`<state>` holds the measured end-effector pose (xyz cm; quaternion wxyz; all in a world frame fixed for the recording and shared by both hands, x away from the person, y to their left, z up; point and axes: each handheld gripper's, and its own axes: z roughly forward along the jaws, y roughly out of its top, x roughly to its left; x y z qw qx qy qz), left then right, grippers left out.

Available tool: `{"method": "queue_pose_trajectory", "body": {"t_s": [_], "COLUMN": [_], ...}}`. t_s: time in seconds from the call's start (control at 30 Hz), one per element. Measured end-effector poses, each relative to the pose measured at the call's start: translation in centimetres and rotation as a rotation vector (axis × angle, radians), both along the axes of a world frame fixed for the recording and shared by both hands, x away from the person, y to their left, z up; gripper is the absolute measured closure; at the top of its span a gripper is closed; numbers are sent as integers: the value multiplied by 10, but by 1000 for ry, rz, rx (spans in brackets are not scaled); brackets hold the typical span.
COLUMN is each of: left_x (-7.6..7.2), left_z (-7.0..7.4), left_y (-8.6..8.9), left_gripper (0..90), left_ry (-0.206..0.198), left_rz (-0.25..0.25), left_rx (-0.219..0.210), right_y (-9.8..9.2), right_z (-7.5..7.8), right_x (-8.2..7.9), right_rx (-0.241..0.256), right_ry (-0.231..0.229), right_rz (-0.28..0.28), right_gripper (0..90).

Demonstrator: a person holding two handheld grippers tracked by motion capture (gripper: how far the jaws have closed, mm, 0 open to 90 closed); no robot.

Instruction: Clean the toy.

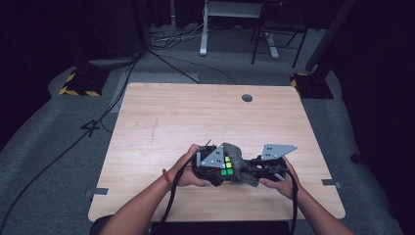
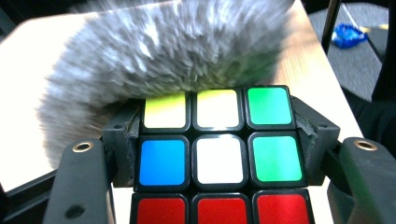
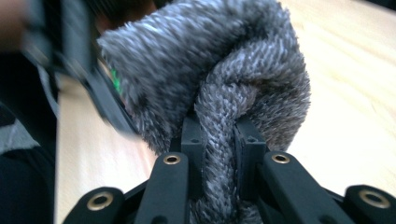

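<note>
A Rubik's cube [image 2: 217, 154] with yellow, white, green, blue and red stickers sits between the jaws of my left gripper [image 2: 217, 140], which is shut on its sides. In the high view the cube [image 1: 226, 166] is held above the table's near middle. A fluffy grey cloth [image 3: 224, 79] is pinched in my right gripper [image 3: 219, 135], which is shut on a fold of it. The cloth [image 2: 159, 60] lies against the cube's far face, and in the high view the cloth [image 1: 240, 164] drapes between the two grippers. My right gripper [image 1: 254, 169] is just right of the cube.
The light wooden table [image 1: 161, 117] has a round grommet hole [image 1: 247, 98] near its far edge. Beyond it stand a white desk leg [image 1: 203, 29], cables on the grey floor and yellow-black striped bases [image 1: 78, 83]. A blue object [image 2: 348, 35] lies on the floor.
</note>
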<state>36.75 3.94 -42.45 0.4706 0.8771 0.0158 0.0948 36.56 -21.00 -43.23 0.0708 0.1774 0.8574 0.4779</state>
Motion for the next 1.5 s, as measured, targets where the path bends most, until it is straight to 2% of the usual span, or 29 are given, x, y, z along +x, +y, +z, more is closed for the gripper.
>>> {"method": "queue_pose_trajectory", "body": {"t_s": [0.07, 0.17, 0.2, 0.27, 0.3, 0.37, 0.47, 0.57, 0.63, 0.77, 0.83, 0.93, 0.97, 1.03, 1.1, 1.13, 1.2, 1.23, 1.3, 1.37, 1.5], "left_x": [-1, -1, -1, -1, -2, -3, -2, -2, -3, -4, -4, -5, -4, -4, -3, -2, 1, 2, 5, 7, 9], "left_z": [3, 4, 5, 5, 5, 7, 8, 8, 9, 9, 10, 11, 11, 10, 7, 6, 7, 6, 6, 7, 6], "left_y": [2, 3, 3, 3, 3, 3, 4, 3, 3, 4, 4, 5, 5, 4, 2, 2, 4, 5, 8, 11, 12], "left_gripper": [338, 338, 337, 337, 337, 337, 337, 337, 337, 337, 337, 337, 337, 336, 335, 335, 332, 331, 328, 328, 326], "left_ry": [-15, -14, -16, -12, -10, -14, -12, -6, -11, -14, -16, -12, -11, 4, 26, 29, 59, 61, 81, 80, 106], "left_rz": [7, 6, 3, -1, -3, -5, -9, -20, -26, -17, -26, -24, -27, -40, -43, -47, -53, -46, -36, -32, -27], "left_rx": [-4, -20, -21, -31, -34, -40, -53, -64, -72, -71, -76, -101, -102, -97, -106, -105, -122, -119, -139, -139, -151], "right_y": [0, 1, 0, 1, 2, 4, 5, 7, 8, 7, 11, 15, 16, 16, 15, 15, 13, 12, 10, 5, 0], "right_z": [-5, -12, -15, -18, -19, -20, -22, -22, -21, -23, -25, -28, -28, -28, -25, -25, -26, -26, -24, -21, -17], "right_x": [3, 7, 9, 10, 10, 10, 9, 7, 5, 7, 6, 4, 3, 4, 3, 2, 2, 2, 2, 3, 3], "right_rx": [-40, -87, -86, -103, -93, -107, -87, -29, -7, 17, -48, -104, -106, -85, -23, -16, 16, 33, 47, 85, 112], "right_ry": [3, 24, 46, 58, 69, 70, 98, 129, 126, 161, 136, 128, 129, 137, 139, 133, 130, 138, 121, 126, 114], "right_rz": [-14, -22, -20, -17, -9, 3, 20, 64, 86, 93, 86, 83, 82, 93, 123, 126, 133, 132, 124, 118, 106], "right_gripper": [780, 780, 780, 780, 780, 780, 780, 780, 780, 780, 780, 780, 780, 780, 779, 779, 779, 779, 779, 779, 779]}}
